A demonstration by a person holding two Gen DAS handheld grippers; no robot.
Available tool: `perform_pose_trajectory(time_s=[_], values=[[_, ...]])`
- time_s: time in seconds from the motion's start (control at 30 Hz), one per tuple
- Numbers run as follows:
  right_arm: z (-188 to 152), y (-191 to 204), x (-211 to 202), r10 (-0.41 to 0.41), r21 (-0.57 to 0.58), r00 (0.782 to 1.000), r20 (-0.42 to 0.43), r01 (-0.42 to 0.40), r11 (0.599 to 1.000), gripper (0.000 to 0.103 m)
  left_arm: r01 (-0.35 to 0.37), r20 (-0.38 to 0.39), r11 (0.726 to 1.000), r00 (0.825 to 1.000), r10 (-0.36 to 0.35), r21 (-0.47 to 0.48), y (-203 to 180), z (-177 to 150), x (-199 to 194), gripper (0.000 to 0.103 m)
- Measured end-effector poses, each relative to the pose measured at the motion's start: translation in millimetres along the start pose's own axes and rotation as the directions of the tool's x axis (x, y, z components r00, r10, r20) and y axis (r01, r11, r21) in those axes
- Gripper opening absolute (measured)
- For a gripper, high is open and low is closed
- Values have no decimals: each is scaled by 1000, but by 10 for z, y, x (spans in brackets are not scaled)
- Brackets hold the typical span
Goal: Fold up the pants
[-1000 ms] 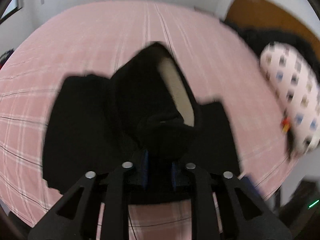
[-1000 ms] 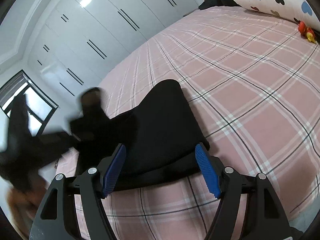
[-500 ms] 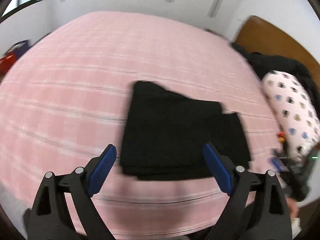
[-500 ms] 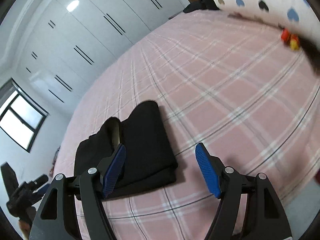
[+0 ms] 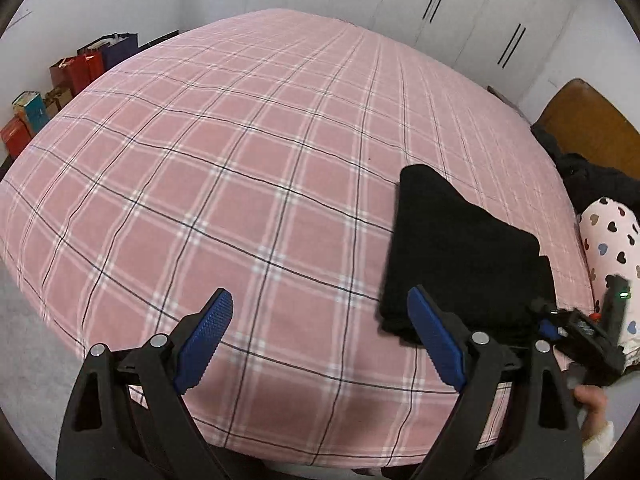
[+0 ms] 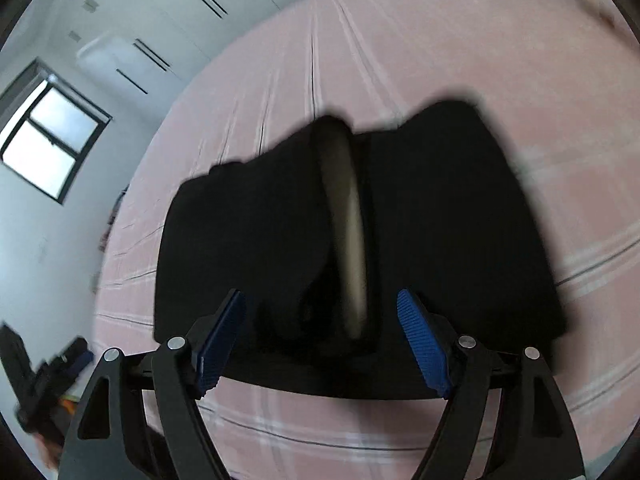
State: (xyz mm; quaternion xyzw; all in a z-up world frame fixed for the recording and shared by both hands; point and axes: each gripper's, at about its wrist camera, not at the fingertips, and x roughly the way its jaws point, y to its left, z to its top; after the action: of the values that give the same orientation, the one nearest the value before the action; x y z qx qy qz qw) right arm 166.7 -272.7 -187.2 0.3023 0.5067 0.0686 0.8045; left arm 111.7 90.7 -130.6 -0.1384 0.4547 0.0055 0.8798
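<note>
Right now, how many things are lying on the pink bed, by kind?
Folded black pants: 1
Heart-print pillow: 1
Dark clothing heap by the headboard: 1
Total: 3

Soft daylight; left view sharp; right view motion-blurred; fisheye-bent edges

Home bedroom; pink plaid bed [image 5: 260, 168], white wardrobes [image 5: 460, 12], heart-print pillow [image 5: 612, 240]

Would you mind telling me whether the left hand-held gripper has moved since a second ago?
Yes. The left hand-held gripper, jaws now open and empty, has let go of the pants and swung left over the bed.
</note>
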Motion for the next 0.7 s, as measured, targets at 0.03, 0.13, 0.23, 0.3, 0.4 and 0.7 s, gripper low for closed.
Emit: perform_pose_trajectory(time_s=[0.03, 0.13, 0.23, 0.3, 0.4, 0.7], values=[[-32, 37, 33, 1, -4, 1000, 29, -1, 1000, 76, -3, 1, 1000, 1000, 3, -1, 16, 1, 8, 87], [-57, 159, 111, 20, -27, 1000, 21, -20, 999, 36, -10, 8, 1000, 1000, 10, 2, 25, 13, 33, 87], [42, 420, -64, 69, -80, 996, 63, -63, 995, 30, -7, -1, 1000, 1000, 7, 15, -24, 9, 64, 87], [219, 663, -408, 100, -149, 985, 142, -79, 986, 30, 3, -4, 1000, 1000, -3, 28, -91, 17, 67, 87], [339, 781, -900, 82, -238, 970, 228, -26, 971, 29, 23, -2, 998, 1000, -23, 58, -227, 37, 57, 87], [-95, -483, -478, -180, -128, 981, 73, 188, 974, 34, 103, -60, 983, 994, -95, 154, -927, -36, 325, 87]])
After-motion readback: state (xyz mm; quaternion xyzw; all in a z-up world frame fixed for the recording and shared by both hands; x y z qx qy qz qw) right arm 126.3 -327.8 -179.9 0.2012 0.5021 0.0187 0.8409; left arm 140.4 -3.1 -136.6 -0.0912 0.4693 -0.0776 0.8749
